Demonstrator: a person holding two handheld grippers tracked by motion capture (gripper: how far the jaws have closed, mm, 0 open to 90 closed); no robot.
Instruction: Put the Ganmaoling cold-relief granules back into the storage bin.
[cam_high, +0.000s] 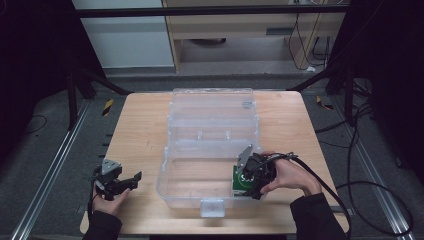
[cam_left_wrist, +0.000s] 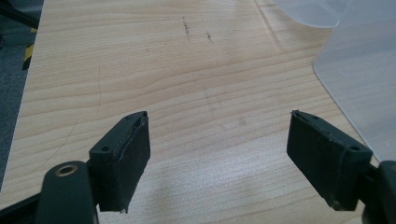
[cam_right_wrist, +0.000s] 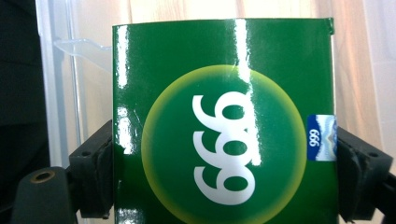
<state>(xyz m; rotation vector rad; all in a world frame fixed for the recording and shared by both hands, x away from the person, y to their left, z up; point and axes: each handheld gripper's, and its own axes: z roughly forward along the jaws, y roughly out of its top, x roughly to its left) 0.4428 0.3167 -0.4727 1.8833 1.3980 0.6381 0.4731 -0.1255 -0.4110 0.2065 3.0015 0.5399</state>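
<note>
Right gripper view: the glossy green flat carton with a white "999" roundel (cam_right_wrist: 224, 135) stands between the jaws, which sit against its two side edges; whether they press is hard to tell.
Carton place: inside the clear plastic storage box (cam_high: 190, 187), at its near right corner.
Long axis: runs away from the jaws, up the picture.
Right gripper (cam_high: 248, 181): the nearer one, at the carton.
Left gripper (cam_high: 131, 181): jaws spread, nothing between, over bare wooden bench (cam_left_wrist: 187, 84), beside the box wall.
Hidden: the carton's underside, and whether it rests on the box floor.
</note>
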